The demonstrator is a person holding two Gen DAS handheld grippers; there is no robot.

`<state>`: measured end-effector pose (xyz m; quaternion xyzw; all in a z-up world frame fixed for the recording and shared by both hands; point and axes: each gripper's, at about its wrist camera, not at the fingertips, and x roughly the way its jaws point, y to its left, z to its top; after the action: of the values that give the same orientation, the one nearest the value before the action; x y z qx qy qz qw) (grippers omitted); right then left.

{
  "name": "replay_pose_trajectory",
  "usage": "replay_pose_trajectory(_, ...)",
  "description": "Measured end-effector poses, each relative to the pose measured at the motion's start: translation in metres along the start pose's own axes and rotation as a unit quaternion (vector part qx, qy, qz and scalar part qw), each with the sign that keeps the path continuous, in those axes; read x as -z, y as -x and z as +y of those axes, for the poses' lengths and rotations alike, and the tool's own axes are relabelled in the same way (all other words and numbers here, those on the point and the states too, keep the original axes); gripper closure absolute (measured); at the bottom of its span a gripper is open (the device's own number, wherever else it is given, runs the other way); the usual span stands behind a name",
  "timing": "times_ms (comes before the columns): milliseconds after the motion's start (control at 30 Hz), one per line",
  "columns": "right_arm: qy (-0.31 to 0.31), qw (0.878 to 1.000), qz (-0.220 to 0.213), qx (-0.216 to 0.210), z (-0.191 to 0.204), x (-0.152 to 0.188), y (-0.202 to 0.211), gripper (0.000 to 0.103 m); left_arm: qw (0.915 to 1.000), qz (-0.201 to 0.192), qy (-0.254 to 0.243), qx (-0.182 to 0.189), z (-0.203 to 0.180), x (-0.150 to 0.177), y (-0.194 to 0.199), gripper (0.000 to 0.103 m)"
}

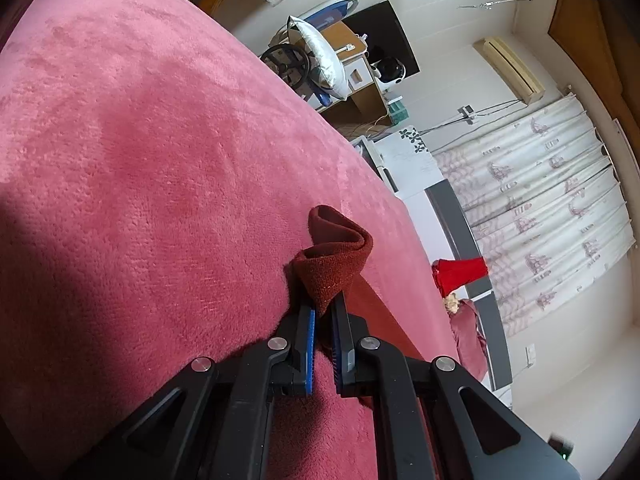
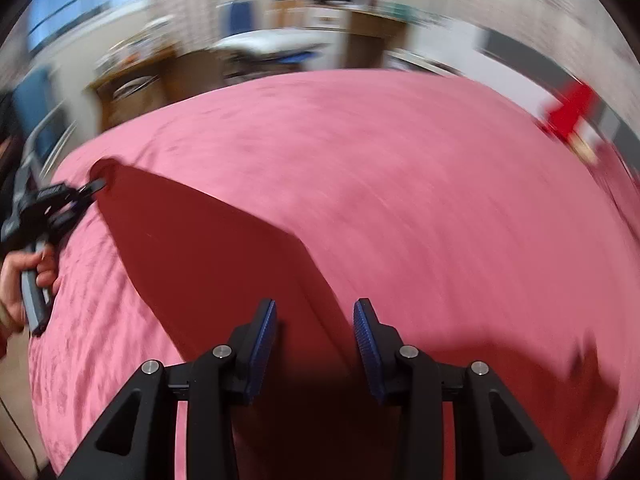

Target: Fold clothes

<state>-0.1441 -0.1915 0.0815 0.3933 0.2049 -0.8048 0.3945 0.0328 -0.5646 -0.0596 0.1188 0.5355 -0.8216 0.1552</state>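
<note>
A dark red garment (image 2: 208,248) lies spread on the pink fleece bed cover (image 2: 400,180). In the right wrist view it runs from the far left corner down to the near middle. My left gripper (image 1: 322,304) is shut on one corner of the garment (image 1: 336,256), which bunches up in a fold above its blue pads. From the right wrist view the left gripper (image 2: 98,184) shows at the far left, held by a person's hand (image 2: 20,276). My right gripper (image 2: 316,308) hovers open over the near part of the garment, its pads apart and pressing on nothing. This view is blurred.
The bed cover (image 1: 140,160) ends at an edge on the right in the left wrist view. Beyond it are a bright red item (image 1: 460,272), a patterned curtain (image 1: 540,200) and a cluttered wooden desk (image 1: 348,80). Furniture stands behind the bed in the right wrist view.
</note>
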Motion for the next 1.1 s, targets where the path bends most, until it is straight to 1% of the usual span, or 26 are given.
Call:
replay_pose_trajectory(67,-0.058,0.998,0.003,0.029,-0.02,0.032,0.02,0.062,1.0,0.005,0.001,-0.007,-0.002,-0.001,0.0,0.095)
replay_pose_trajectory(100,-0.084,0.996,0.008,0.033,-0.03,0.045,0.025,0.062,0.9999,0.008,0.004,-0.009,-0.004,-0.003,0.0,0.095)
replay_pose_trajectory(200,-0.158,0.987,0.036,0.002,-0.05,0.079,0.031,0.062,0.9978,-0.001,0.055,0.035,-0.012,-0.013,0.013,0.095)
replay_pose_trajectory(267,-0.183,0.983,0.022,-0.022,-0.055,0.086,0.035,0.062,0.994,-0.009,0.086,0.067,-0.019,-0.02,0.022,0.095)
replay_pose_trajectory(300,-0.183,0.983,0.01,-0.031,-0.053,0.082,0.036,0.062,0.9927,-0.02,0.077,0.091,-0.035,-0.027,0.031,0.095)
replay_pose_trajectory(333,-0.18,0.983,-0.002,-0.038,-0.051,0.076,0.037,0.062,0.9931,-0.024,0.053,0.101,-0.051,-0.031,0.036,0.095)
replay_pose_trajectory(367,-0.174,0.984,-0.007,-0.046,-0.049,0.068,0.034,0.062,0.9933,-0.023,0.025,0.111,-0.07,-0.035,0.04,0.095)
replay_pose_trajectory(433,-0.159,0.986,-0.008,-0.057,-0.043,0.049,0.022,0.062,0.9909,-0.009,-0.018,0.133,-0.106,-0.038,0.045,0.095)
replay_pose_trajectory(500,-0.155,0.984,0.039,-0.079,-0.038,0.034,-0.006,0.062,0.9859,0.007,-0.05,0.16,-0.143,-0.036,0.05,0.095)
replay_pose_trajectory(533,-0.157,0.983,0.06,-0.077,-0.038,0.031,-0.015,0.062,0.9827,0.015,-0.061,0.174,-0.16,-0.033,0.052,0.095)
replay_pose_trajectory(667,-0.224,0.967,0.03,-0.117,-0.046,0.042,0.008,0.062,0.9743,0.05,-0.094,0.199,-0.227,-0.01,0.048,0.095)
replay_pose_trajectory(733,-0.237,0.963,0.031,-0.123,-0.048,0.058,0.025,0.062,0.9723,0.08,-0.11,0.19,-0.263,0.012,0.035,0.095)
replay_pose_trajectory(767,-0.242,0.962,0.032,-0.125,-0.049,0.067,0.034,0.062,0.9698,0.095,-0.124,0.187,-0.281,0.026,0.028,0.095)
replay_pose_trajectory(833,-0.254,0.958,0.04,-0.13,-0.055,0.091,0.053,0.062,0.96,0.133,-0.167,0.181,-0.325,0.066,0.013,0.095)
replay_pose_trajectory(900,-0.274,0.952,0.037,-0.132,-0.069,0.115,0.071,0.062,0.9436,0.163,-0.216,0.19,-0.364,0.116,0.002,0.095)
replay_pose_trajectory(967,-0.295,0.946,0.034,-0.134,-0.083,0.139,0.089,0.062,0.9226,0.19,-0.264,0.208,-0.4,0.175,-0.007,0.095)
replay_pose_trajectory(1033,-0.336,0.933,0.024,-0.128,-0.103,0.168,0.11,0.062,0.899,0.219,-0.305,0.225,-0.431,0.243,-0.016,0.095)
replay_pose_trajectory(1100,-0.367,0.922,0.016,-0.123,-0.117,0.189,0.126,0.062,0.8812,0.245,-0.335,0.227,-0.45,0.302,-0.025,0.095)
